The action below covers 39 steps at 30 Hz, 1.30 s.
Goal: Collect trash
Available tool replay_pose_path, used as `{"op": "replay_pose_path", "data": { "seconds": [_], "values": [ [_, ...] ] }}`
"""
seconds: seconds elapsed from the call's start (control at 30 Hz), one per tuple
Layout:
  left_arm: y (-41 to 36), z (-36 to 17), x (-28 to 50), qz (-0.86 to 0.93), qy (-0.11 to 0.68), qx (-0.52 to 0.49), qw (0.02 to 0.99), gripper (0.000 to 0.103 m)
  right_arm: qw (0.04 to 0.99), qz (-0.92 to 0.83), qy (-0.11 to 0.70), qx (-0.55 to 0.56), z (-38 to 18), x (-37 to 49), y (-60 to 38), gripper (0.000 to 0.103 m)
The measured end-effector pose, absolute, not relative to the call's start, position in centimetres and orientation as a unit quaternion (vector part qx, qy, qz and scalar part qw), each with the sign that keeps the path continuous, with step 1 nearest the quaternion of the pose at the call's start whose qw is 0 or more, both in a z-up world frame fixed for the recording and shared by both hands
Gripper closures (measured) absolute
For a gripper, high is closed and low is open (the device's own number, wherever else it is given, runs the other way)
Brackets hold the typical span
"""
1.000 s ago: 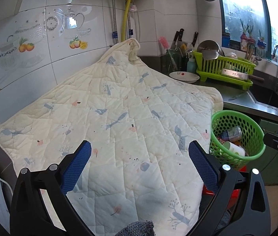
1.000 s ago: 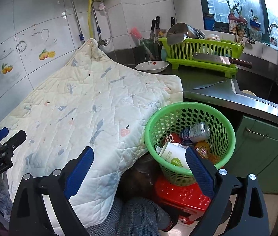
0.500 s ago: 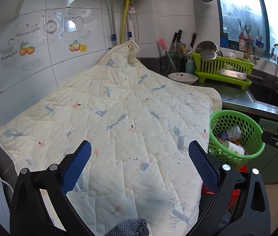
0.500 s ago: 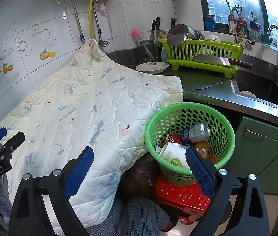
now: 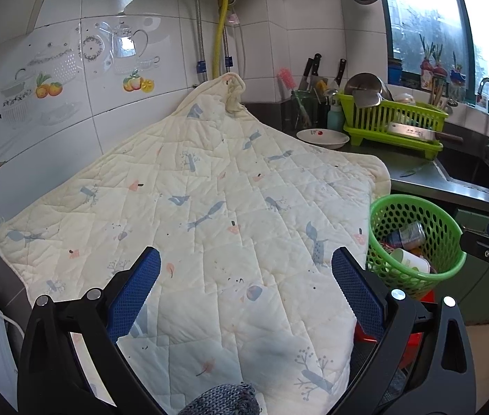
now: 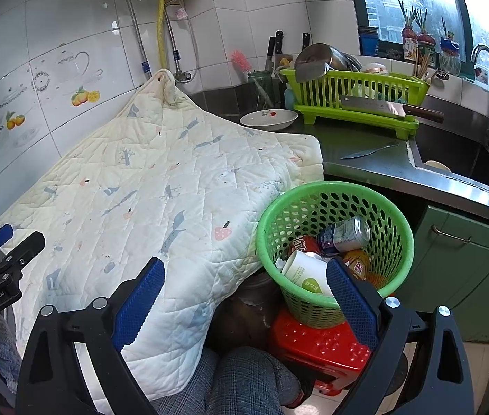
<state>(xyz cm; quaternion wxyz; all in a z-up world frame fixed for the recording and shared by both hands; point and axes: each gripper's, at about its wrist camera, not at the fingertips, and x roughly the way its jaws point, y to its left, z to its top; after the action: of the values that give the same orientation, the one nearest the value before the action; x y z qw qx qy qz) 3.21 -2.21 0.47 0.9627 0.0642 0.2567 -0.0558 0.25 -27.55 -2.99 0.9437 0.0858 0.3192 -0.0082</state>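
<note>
A green plastic basket (image 6: 393, 207) (image 5: 452, 231) stands on a red stool (image 6: 320, 342) beside the counter. It holds a drink can (image 6: 343, 236) (image 5: 407, 233), a white paper cup (image 6: 305, 271) (image 5: 412, 261), and red and orange wrappers (image 6: 357, 263). My right gripper (image 6: 244, 295) is open with nothing between its fingers, hovering just left of and in front of the basket. Over the cream quilted cloth (image 5: 230, 214) (image 6: 161, 193), my left gripper (image 5: 246, 283) is open and empty. The cloth shows no trash on it.
A green dish rack (image 6: 355, 103) with a cleaver, a white plate (image 6: 268, 119), a knife (image 6: 369, 152) and a sink (image 6: 466, 166) line the steel counter at right. Tiled wall stands behind the cloth. A person's trouser leg (image 6: 241, 384) is below.
The left gripper has drawn back and tilted slightly upward, so the cloth and basket sit a little lower in its view. The right gripper has barely moved. Both stayed open.
</note>
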Motion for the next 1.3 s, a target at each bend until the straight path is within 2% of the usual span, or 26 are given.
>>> {"op": "replay_pose_path", "data": {
  "seconds": [1.3],
  "values": [
    [-2.33,0.51,2.77,-0.057,0.252,0.062,0.964,0.005,0.945,-0.01,0.313,0.089,-2.88,-0.25,-27.7,0.012]
  ]
}}
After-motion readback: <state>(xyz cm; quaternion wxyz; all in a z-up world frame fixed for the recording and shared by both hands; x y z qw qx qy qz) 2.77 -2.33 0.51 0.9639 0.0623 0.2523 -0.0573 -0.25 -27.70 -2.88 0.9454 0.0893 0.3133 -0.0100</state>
